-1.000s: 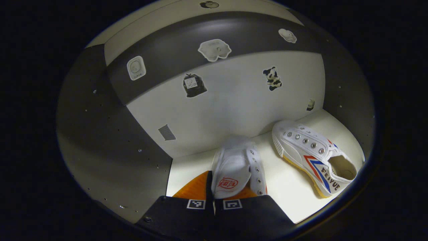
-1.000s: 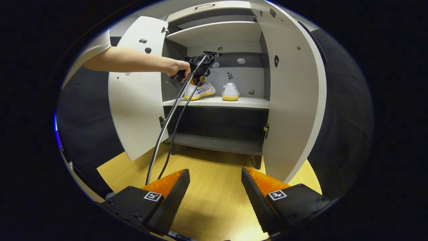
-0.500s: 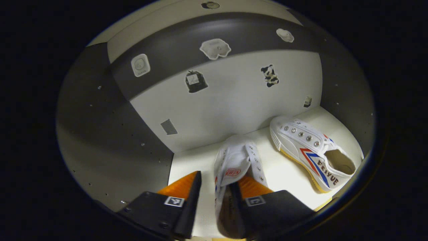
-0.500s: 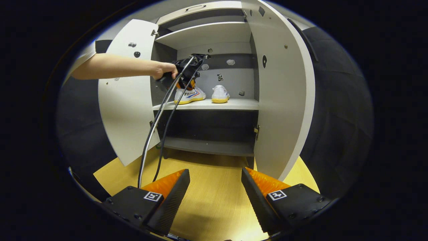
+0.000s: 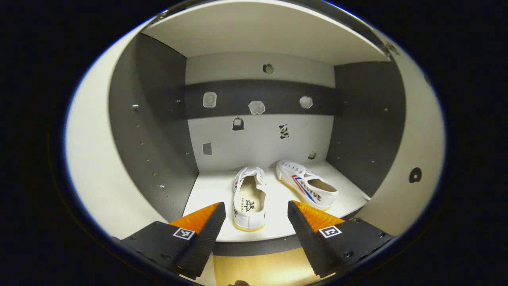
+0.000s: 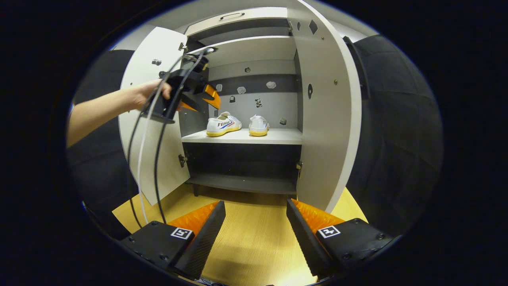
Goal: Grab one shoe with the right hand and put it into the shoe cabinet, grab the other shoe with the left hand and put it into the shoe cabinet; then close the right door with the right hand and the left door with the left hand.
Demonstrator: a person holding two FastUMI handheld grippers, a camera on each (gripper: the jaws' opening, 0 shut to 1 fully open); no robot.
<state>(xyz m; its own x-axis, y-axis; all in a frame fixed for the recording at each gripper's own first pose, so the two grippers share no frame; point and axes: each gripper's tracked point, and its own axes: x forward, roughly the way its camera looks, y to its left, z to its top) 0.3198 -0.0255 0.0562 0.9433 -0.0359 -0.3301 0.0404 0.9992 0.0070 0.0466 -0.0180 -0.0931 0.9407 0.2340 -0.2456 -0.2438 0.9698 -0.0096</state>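
Left gripper view: both shoes (image 5: 249, 194) (image 5: 307, 184) are set on the cabinet shelf (image 5: 206, 186), both grippers (image 5: 256, 222) (image 6: 256, 222) are held apart, empty; doors (image 6: 325, 119) may be snagged by cables (image 6: 147, 131) when closed.

Black left gripper (image 6: 210, 97) body trails black and white cables (image 6: 143, 159).
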